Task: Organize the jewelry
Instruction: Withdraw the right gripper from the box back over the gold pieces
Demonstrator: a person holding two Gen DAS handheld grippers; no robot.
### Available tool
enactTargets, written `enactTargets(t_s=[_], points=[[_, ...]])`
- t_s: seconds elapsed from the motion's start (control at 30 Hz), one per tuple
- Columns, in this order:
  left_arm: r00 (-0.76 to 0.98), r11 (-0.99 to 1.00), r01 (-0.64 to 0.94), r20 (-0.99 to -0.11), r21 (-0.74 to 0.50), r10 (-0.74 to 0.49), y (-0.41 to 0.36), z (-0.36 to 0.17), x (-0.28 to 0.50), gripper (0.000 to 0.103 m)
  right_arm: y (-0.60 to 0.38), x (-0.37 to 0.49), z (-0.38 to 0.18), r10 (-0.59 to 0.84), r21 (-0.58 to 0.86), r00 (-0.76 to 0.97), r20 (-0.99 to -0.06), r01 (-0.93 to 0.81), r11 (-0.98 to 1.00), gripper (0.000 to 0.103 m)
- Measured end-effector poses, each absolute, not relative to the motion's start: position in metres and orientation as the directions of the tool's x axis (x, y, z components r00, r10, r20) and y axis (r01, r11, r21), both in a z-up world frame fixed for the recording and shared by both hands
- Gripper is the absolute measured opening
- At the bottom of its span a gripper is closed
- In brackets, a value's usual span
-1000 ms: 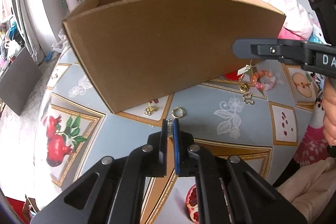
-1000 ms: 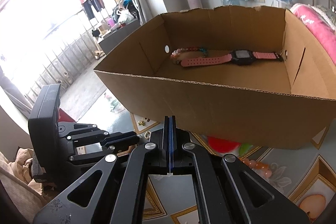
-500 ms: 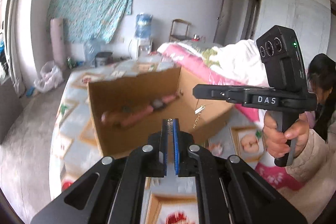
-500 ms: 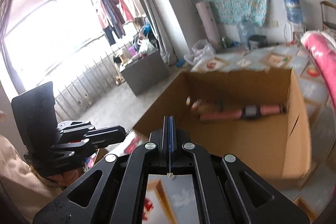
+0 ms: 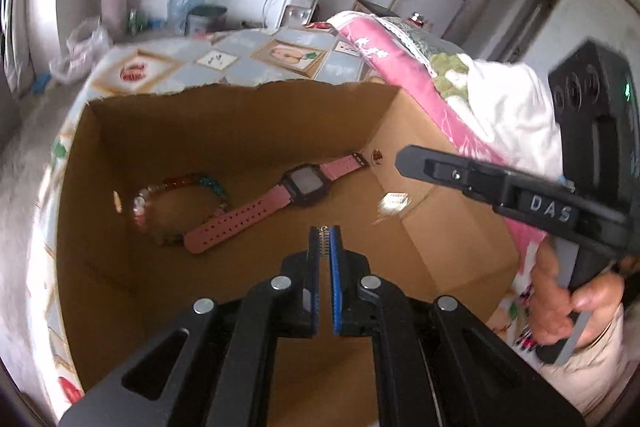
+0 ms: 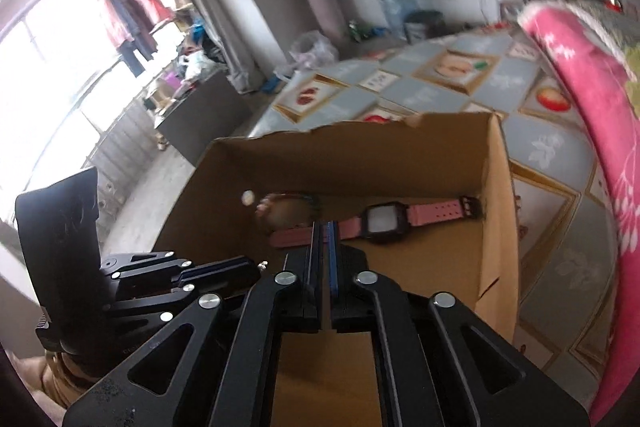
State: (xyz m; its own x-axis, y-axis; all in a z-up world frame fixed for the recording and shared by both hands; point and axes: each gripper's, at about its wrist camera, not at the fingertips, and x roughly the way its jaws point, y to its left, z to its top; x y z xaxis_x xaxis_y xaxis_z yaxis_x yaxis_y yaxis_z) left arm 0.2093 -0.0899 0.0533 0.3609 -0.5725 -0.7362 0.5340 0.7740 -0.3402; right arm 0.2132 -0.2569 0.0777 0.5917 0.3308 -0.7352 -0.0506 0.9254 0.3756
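An open cardboard box (image 5: 240, 91) (image 6: 360, 131) holds a pink-strapped watch (image 5: 304, 183) (image 6: 384, 221) and a bead bracelet (image 5: 176, 187) (image 6: 280, 207). My left gripper (image 5: 324, 233) hovers over the box, shut on a small silver studded piece (image 5: 323, 239). It also shows at the left of the right wrist view (image 6: 256, 265). My right gripper (image 6: 324, 227) (image 5: 402, 159) is above the box's right side. Its jaws are opening, with a thin gap and nothing between them. A small blurred silver earring (image 5: 394, 203) shows below its tip, inside the box.
The box stands on a fruit-patterned tablecloth (image 6: 440, 95). A pink blanket (image 6: 592, 99) and white bedding (image 5: 508, 107) lie along the right. A person's hand (image 5: 568, 299) grips the right gripper's handle. The room's floor and a window are to the left.
Both grippers rose from table level in front of the box to above its opening. The earring that dangled from the right gripper's tip has come off. The right jaws have parted slightly.
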Motion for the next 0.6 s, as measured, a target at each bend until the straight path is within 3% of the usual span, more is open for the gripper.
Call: enactTargets(t_s=[0.13, 0.3, 0.6], points=[[0.353, 0.781, 0.498, -0.735, -0.376, -0.579, -0.088, 0.051, 0.22, 0.011, -0.268, 0.205, 0.081, 0.319, 0.389, 0.624, -0.714, -0.027, 0.921, 0.02], [0.375, 0.787, 0.478, -0.719, -0.39, -0.585, -0.078, 0.055, 0.22, 0.013, -0.275, 0.194, 0.091, 0.306, 0.393, 0.653, -0.693, -0.014, 0.92, 0.021], [0.482, 0.785, 0.493, -0.634, -0.375, -0.605, -0.038, 0.092, 0.193, 0.018, -0.269, 0.163, 0.112, 0.29, 0.368, 0.699, -0.653, -0.041, 0.929, 0.033]])
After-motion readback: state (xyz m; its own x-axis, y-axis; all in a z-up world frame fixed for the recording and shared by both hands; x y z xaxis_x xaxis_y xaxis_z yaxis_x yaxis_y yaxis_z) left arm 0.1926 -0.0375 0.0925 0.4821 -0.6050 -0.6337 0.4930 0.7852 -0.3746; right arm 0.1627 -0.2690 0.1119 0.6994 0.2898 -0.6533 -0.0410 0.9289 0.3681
